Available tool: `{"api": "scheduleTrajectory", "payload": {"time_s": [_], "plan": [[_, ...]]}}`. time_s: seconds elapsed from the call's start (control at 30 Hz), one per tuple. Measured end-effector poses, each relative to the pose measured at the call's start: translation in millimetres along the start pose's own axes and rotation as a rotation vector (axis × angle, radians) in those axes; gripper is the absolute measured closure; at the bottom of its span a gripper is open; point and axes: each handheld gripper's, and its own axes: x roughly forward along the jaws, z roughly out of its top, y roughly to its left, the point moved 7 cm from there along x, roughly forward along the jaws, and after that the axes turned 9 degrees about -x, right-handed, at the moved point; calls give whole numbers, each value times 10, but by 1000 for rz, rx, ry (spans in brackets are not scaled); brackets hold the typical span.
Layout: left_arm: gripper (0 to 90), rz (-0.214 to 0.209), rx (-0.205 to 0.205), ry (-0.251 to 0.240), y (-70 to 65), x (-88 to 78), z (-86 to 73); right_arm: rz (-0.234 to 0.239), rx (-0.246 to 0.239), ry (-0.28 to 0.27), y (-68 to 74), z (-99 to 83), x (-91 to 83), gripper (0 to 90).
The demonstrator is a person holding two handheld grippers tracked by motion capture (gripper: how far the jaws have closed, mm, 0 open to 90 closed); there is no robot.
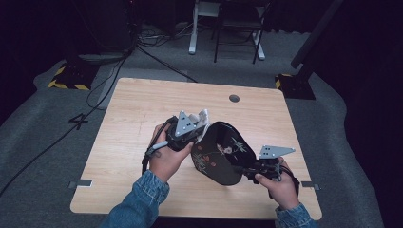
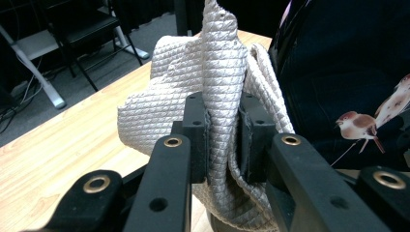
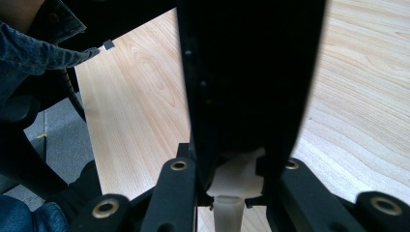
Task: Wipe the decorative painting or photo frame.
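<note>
A pale wooden surface lies below me. Above its middle I hold a black lacquered fan-shaped plate, painted with birds and blossoms, tilted up on edge. It looks stiff, glossy and likely slippery, perhaps breakable, so its rim or handle end seems the safest hold. My right gripper is clamped on its lower edge. My left gripper is closed on a soft, quilted grey cloth, light and floppy, bunched against the plate's left rim.
</note>
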Motion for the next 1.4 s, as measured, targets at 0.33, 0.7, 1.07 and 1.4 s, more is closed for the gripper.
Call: {"api": "scheduleTrajectory", "payload": {"time_s": [0.33,0.7,1.07,1.4], "plan": [[765,5,-22,13,80,-22,-142,1,0,-1,1,4,5,787],[764,6,-42,13,109,-39,-252,0,1,-1,4,9,10,787],[761,11,-64,24,148,-29,-345,0,-1,1,5,10,12,787],[761,24,-83,39,186,11,-401,-2,-7,4,7,12,20,787]]}}
